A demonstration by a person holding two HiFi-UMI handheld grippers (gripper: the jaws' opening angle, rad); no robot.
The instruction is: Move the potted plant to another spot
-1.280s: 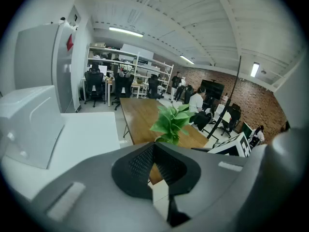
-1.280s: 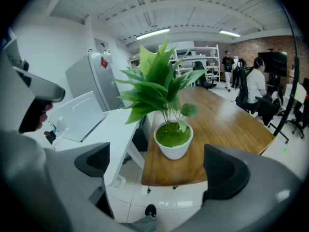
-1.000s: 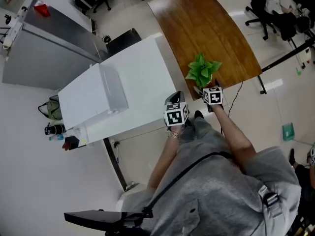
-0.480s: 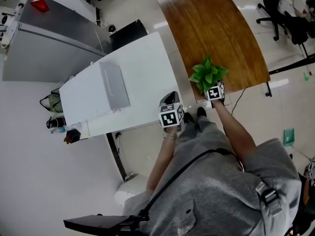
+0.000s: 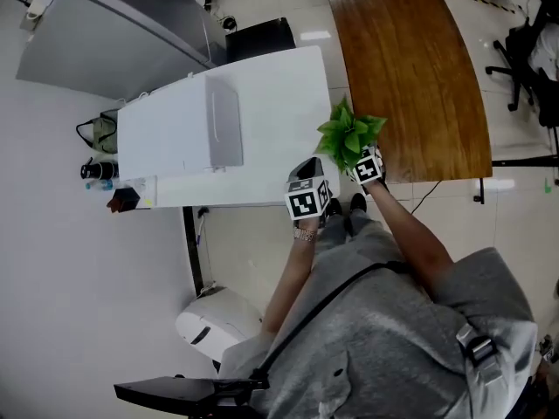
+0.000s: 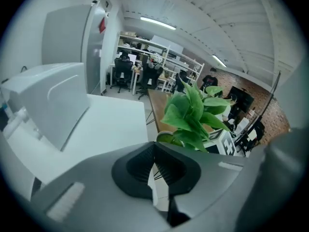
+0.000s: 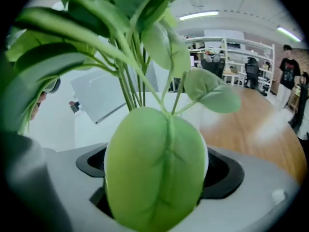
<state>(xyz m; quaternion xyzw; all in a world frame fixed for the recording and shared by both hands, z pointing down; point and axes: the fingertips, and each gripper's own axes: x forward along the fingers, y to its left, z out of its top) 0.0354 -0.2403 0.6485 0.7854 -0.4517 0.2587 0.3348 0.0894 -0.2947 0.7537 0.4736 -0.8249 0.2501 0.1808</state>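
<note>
Clamped in the right gripper (image 5: pixel 362 159): a small green-leaved potted plant (image 5: pixel 348 133) in a pale round pot, held clear of every surface. From the head view, placed over the gap between the long white rectangular table (image 5: pixel 271 85) and the curved brown wooden table (image 5: pixel 410 68), by the white table's near right corner. Jaws of that gripper closed on the pot from either side, largely masked in the right gripper view (image 7: pixel 157 178) by one broad drooping leaf (image 7: pixel 154 168), with only a sliver of white rim showing behind it.

Just beside the plant, at the white table's near edge: the left gripper (image 5: pixel 306 175), jaws pressed together on nothing, ribbed black pads meeting in the left gripper view (image 6: pixel 155 164). Ahead and to the right of it there, the same plant (image 6: pixel 193 112) and the right gripper's square-marked cube (image 6: pixel 226 146).

On the white table, a flat white box-shaped unit (image 5: pixel 224 127). Beyond that table, a tall grey metal cabinet (image 5: pixel 113 46). On the floor under the near edge, a rounded white bin (image 5: pixel 214 328). Filling the lower frame, the person's grey sweater (image 5: pixel 393 321), crossed by a thin black strap.
</note>
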